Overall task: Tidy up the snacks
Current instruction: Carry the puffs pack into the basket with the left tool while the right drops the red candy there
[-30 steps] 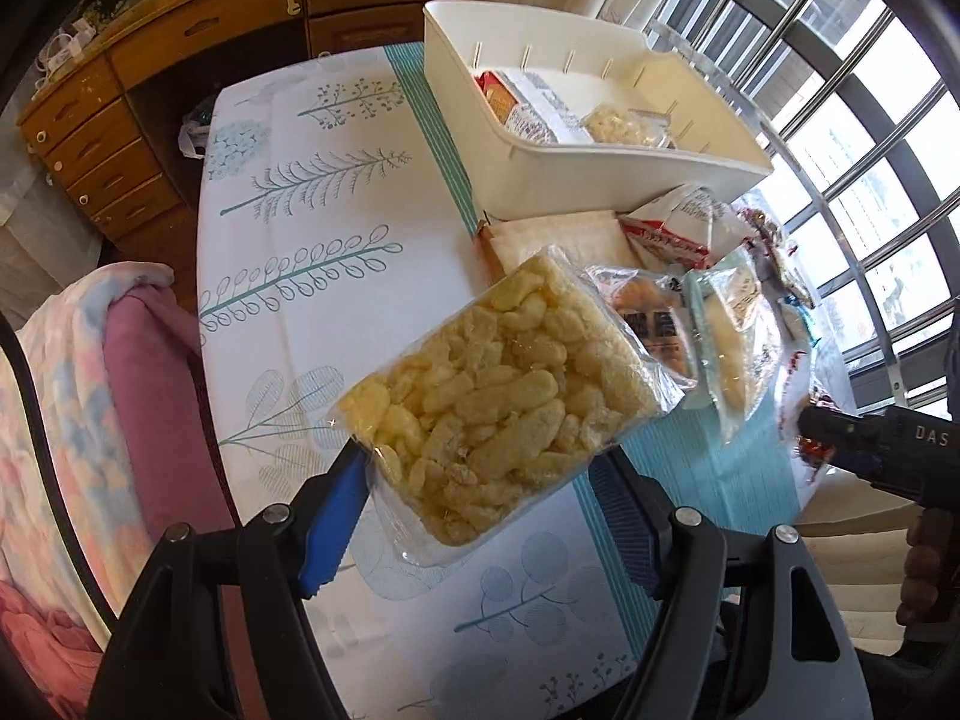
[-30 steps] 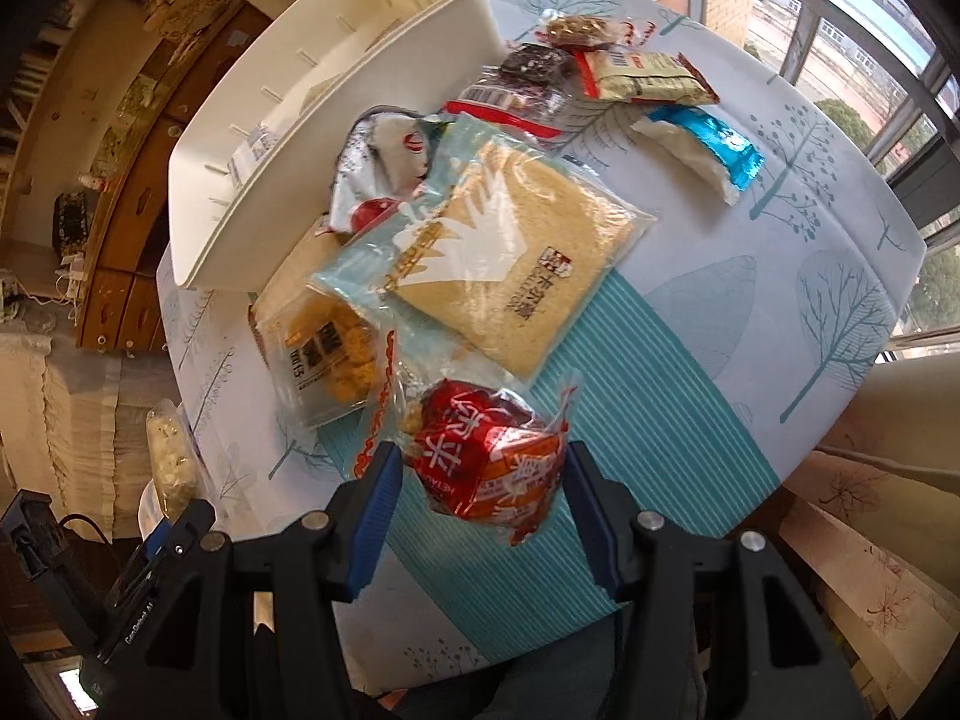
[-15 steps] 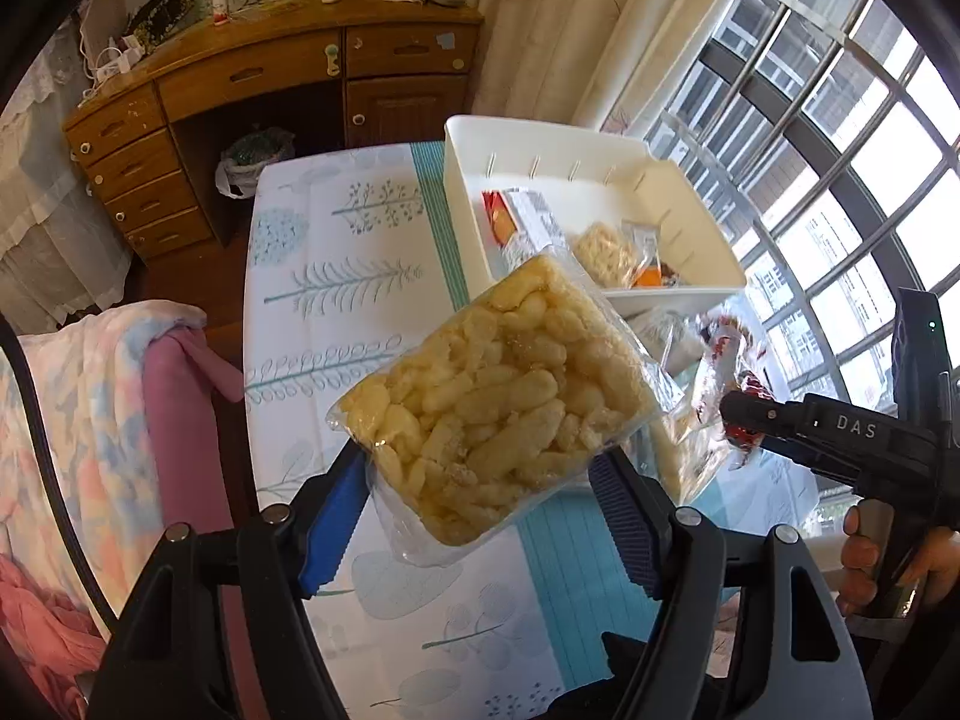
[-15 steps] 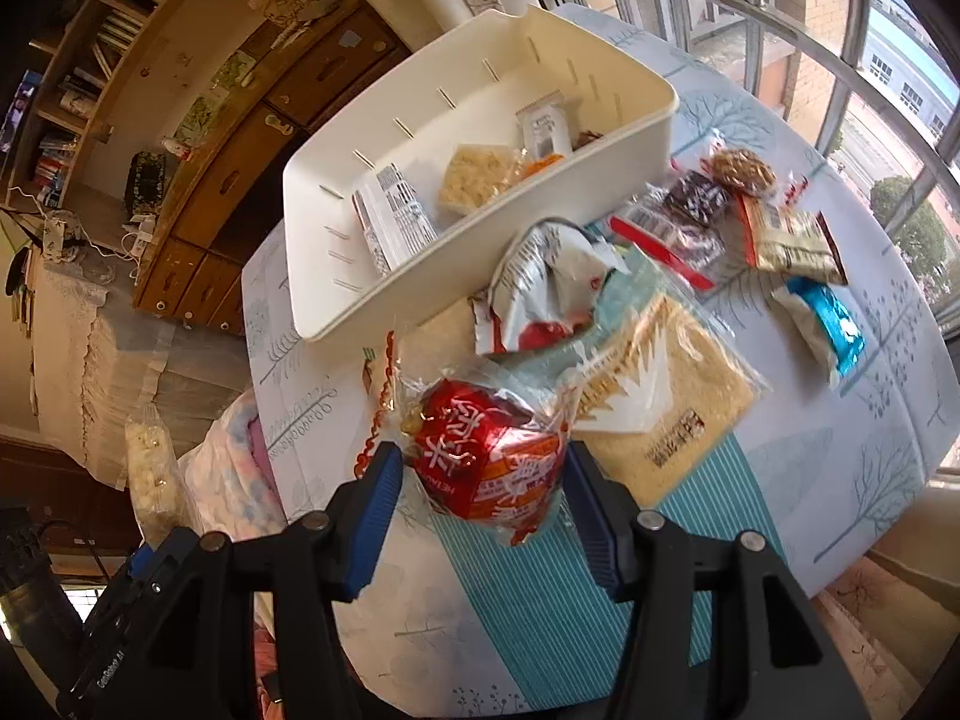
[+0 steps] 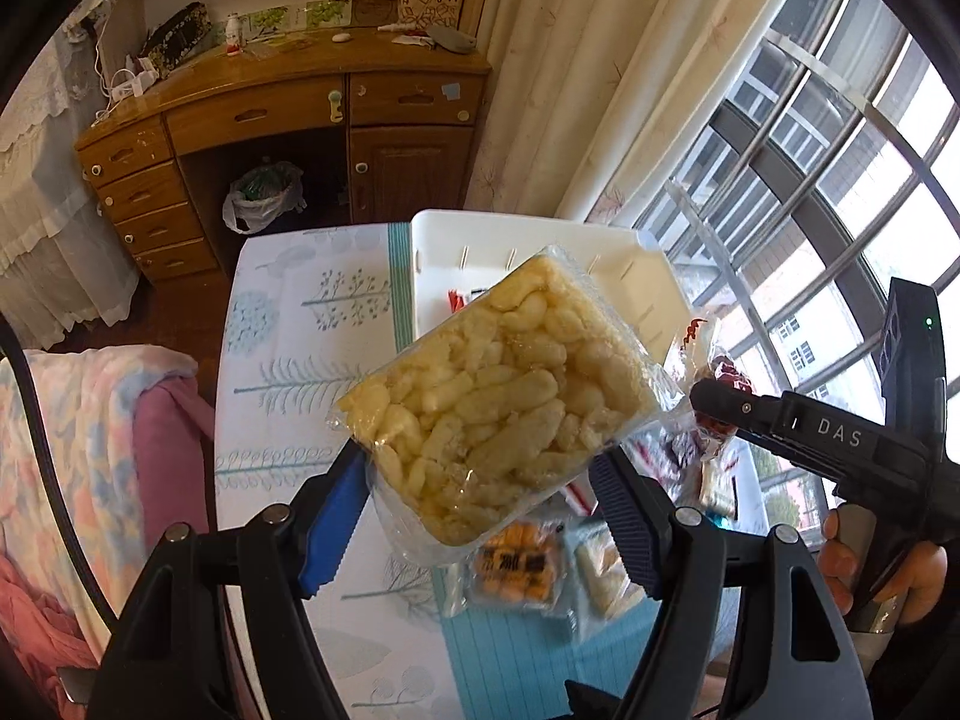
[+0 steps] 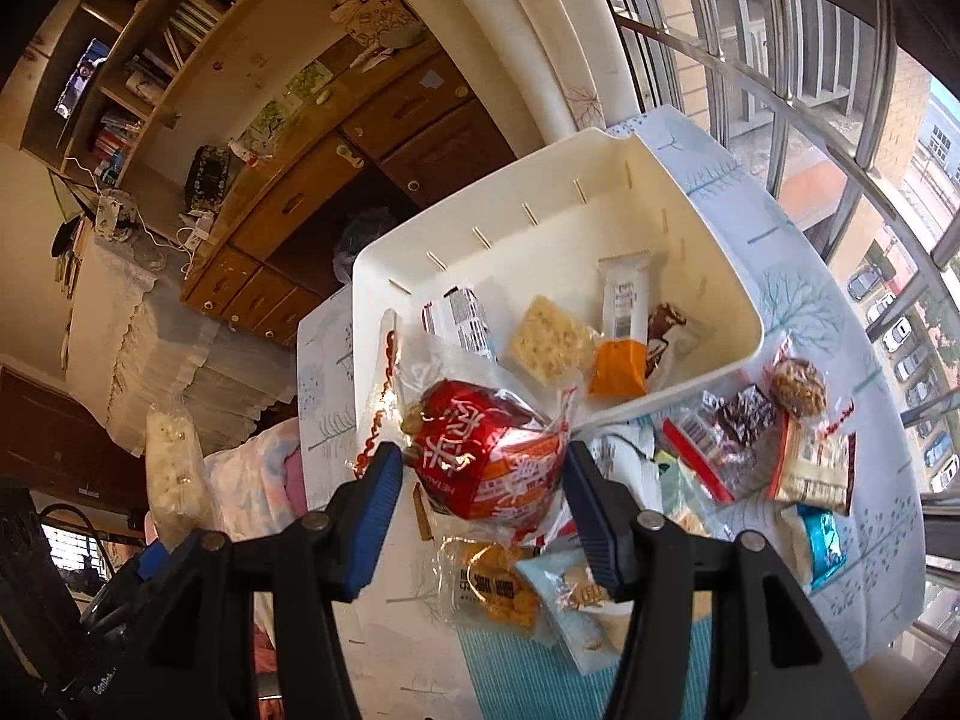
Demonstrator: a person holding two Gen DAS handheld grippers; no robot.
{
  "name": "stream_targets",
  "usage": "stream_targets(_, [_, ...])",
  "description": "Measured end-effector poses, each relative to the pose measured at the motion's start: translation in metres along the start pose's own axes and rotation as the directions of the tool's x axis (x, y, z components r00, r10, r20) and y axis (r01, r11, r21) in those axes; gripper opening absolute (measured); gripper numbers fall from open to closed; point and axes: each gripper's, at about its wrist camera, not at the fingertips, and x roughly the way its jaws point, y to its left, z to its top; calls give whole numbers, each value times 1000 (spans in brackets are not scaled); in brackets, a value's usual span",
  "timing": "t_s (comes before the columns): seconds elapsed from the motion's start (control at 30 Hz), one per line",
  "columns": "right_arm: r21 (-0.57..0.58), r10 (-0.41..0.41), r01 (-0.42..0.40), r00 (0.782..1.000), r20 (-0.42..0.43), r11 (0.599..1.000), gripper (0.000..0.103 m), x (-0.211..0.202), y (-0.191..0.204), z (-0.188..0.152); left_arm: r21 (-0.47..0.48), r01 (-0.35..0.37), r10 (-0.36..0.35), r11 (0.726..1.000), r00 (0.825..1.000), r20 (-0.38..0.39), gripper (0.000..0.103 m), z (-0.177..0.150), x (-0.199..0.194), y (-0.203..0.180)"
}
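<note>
My left gripper [image 5: 480,510] is shut on a clear bag of yellow puffed snacks [image 5: 504,396], held high above the table in front of the white bin [image 5: 540,234]. My right gripper [image 6: 480,486] is shut on a red foil snack bag [image 6: 486,450], held just before the bin's near wall [image 6: 678,390]. The bin holds several small packets, among them a cracker pack [image 6: 549,336] and an orange packet [image 6: 618,369]. The right gripper also shows in the left wrist view [image 5: 714,402]. The puffed snack bag shows at left in the right wrist view [image 6: 171,468].
Loose snack packets lie on the patterned tablecloth [image 6: 840,312] right of and below the bin: a chocolate pack [image 6: 750,414], a blue packet [image 6: 825,546], an orange cracker bag [image 5: 516,564]. A wooden desk with drawers [image 5: 270,114] stands behind. A blanket-covered chair [image 5: 90,450] sits at left.
Both grippers have risen higher above the table with their bags. The right gripper has moved closer to the bin's near wall. Both grips are unchanged.
</note>
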Motion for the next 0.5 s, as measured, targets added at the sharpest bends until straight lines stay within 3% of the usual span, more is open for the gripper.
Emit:
stream_targets(0.23, [-32,3,-3,1000,18,999,56,5,-13,40,-31,-7,8,999,999,36,72,38,26,-21])
stream_targets(0.5, [-47,-4,4,1000,3,999,56,16,-32,64,-49,5,-3,999,999,40,72,65,62,-39])
